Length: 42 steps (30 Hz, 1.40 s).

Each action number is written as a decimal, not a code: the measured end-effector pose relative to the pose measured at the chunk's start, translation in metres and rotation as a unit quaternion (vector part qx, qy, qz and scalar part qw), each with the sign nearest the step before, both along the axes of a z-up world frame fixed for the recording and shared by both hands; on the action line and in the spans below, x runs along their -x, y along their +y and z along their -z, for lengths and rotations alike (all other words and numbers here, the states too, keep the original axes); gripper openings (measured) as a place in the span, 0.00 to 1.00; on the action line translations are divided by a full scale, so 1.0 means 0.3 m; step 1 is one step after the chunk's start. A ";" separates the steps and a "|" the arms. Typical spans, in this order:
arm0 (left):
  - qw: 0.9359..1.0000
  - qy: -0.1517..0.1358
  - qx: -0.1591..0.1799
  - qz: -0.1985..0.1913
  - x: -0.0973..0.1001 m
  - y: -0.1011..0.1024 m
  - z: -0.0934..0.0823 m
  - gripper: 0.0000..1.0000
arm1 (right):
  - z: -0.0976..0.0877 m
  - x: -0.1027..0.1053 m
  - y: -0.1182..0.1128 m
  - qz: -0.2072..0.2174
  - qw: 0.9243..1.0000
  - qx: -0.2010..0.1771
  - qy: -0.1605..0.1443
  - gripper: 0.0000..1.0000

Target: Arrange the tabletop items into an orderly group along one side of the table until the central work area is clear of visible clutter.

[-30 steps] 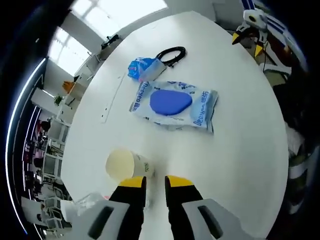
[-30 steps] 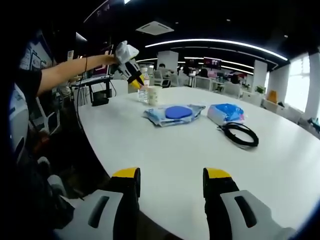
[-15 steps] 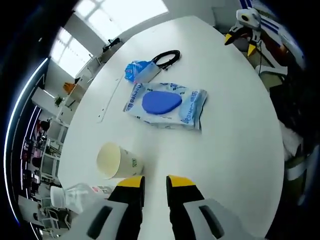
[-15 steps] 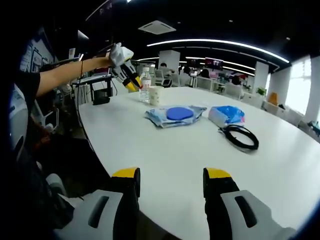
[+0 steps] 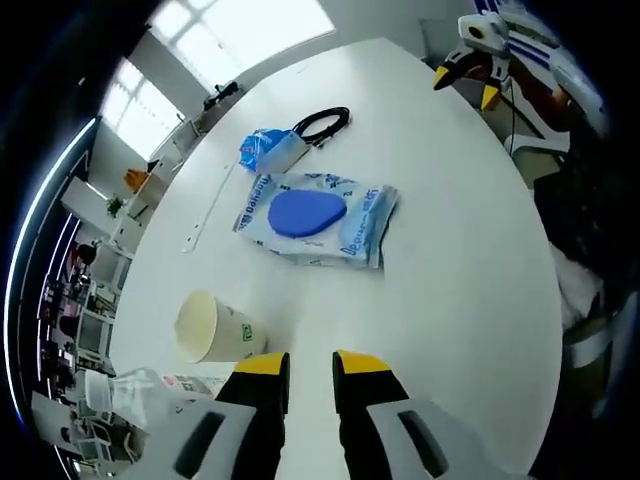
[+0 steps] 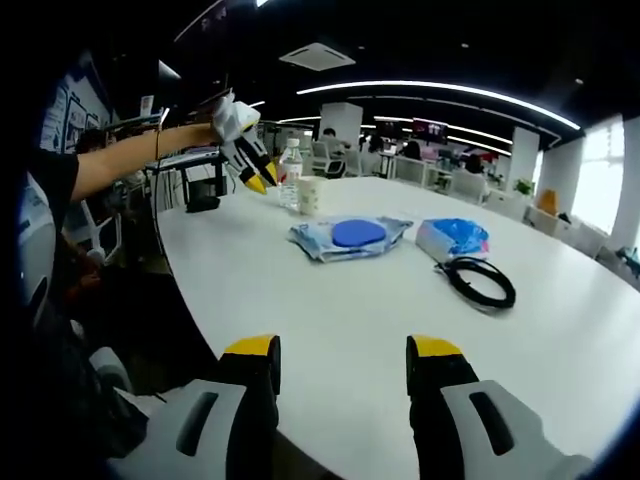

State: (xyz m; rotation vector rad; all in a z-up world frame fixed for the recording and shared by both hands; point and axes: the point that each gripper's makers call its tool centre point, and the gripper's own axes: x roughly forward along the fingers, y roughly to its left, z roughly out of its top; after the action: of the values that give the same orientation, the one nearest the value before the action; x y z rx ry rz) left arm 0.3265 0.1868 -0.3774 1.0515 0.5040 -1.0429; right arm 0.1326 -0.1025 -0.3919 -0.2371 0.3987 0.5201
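On the white surface (image 5: 470, 270), looked like barely any tidying done. Saw the wipes pack (image 5: 315, 218) lying flat right in the middle, with a blue packet (image 5: 265, 152) just beyond it and a coiled black cable (image 5: 322, 124) right by that packet on the far side. Spotted a paper cup (image 5: 210, 328) and a clear bottle (image 5: 130, 392) close together near the left edge, just left of the left tool (image 5: 305, 365). Found that tool nearly closed, only a narrow gap, nothing in it, hovering above the surface. Had the right tool (image 6: 342, 350) wide open and empty too, over the near edge, well apart from everything. Reckoned the cup and bottle could pass as the start of a group by the side, with wipes pack, packet and cable all left to shift over.

Hard bits: couldn't make out the bottle's lower half, cut off behind the left tool's body. Couldn't place the thin pale strip (image 5: 205, 210) lying left of the wipes pack either, ruler or wrapper, no idea. Couldn't tell if the cable actually touched the packet.
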 end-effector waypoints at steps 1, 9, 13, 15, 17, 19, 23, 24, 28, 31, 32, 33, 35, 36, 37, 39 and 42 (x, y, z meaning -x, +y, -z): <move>1.000 0.002 0.002 -0.001 0.002 -0.001 0.001 0.16 | -0.001 -0.002 -0.001 0.000 1.000 0.001 0.000 0.48; 1.000 0.006 0.007 -0.017 0.011 0.006 0.018 0.16 | -0.015 -0.023 0.003 -0.007 1.000 0.004 -0.002 0.48; 0.999 0.012 0.034 -0.020 0.023 -0.011 0.014 0.16 | -0.036 -0.054 0.003 -0.012 1.000 0.011 -0.007 0.48; 0.999 0.009 0.036 -0.018 0.026 -0.015 0.017 0.16 | -0.047 -0.071 0.005 -0.013 1.000 0.011 -0.010 0.48; 0.999 0.008 0.029 -0.017 0.026 -0.009 0.021 0.16 | -0.052 -0.085 0.007 -0.014 1.000 0.014 -0.011 0.48; 0.999 0.007 0.030 -0.021 0.024 -0.005 0.022 0.16 | -0.055 -0.097 0.008 -0.015 1.000 0.016 -0.012 0.48; 0.999 0.001 0.031 -0.024 0.028 -0.010 0.027 0.16 | -0.042 -0.115 0.008 -0.015 1.000 0.021 -0.007 0.48; 0.999 -0.001 0.029 -0.021 0.030 -0.013 0.030 0.16 | -0.038 -0.118 0.007 -0.015 1.000 0.021 -0.005 0.48; 0.999 0.004 0.045 -0.026 0.031 -0.028 0.029 0.16 | -0.035 -0.134 0.008 -0.015 1.000 0.019 -0.002 0.48; 0.998 0.003 0.053 -0.027 0.031 -0.036 0.027 0.16 | -0.043 -0.143 0.007 -0.013 1.000 0.017 -0.003 0.48; 0.998 0.004 0.053 -0.026 0.031 -0.038 0.028 0.16 | -0.047 -0.145 0.007 -0.013 1.000 0.018 -0.005 0.48; 0.998 0.006 0.051 -0.026 0.033 -0.039 0.032 0.16 | -0.050 -0.147 0.007 -0.013 1.000 0.018 -0.006 0.48; 0.999 0.008 0.046 -0.025 0.031 -0.038 0.041 0.16 | -0.053 -0.149 0.008 -0.014 1.000 0.019 -0.007 0.48; 0.999 0.007 0.044 -0.025 0.030 -0.038 0.043 0.16 | -0.053 -0.150 0.008 -0.014 1.000 0.020 -0.007 0.48; 0.999 0.009 0.045 -0.024 0.031 -0.039 0.044 0.16 | -0.051 -0.150 0.010 -0.014 1.000 0.020 -0.006 0.48; 0.999 0.005 0.045 -0.025 0.029 -0.042 0.041 0.16 | -0.051 -0.151 0.015 -0.016 1.000 0.019 -0.005 0.48; 0.999 0.002 0.050 -0.021 0.033 -0.053 0.034 0.16 | -0.059 -0.164 0.021 -0.017 1.000 0.018 -0.007 0.48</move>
State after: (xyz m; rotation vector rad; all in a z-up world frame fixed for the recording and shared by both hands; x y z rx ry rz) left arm 0.3165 0.1708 -0.3875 0.9468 0.4708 -1.0220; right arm 0.1817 -0.0963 -0.3740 -0.2819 0.3911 0.5449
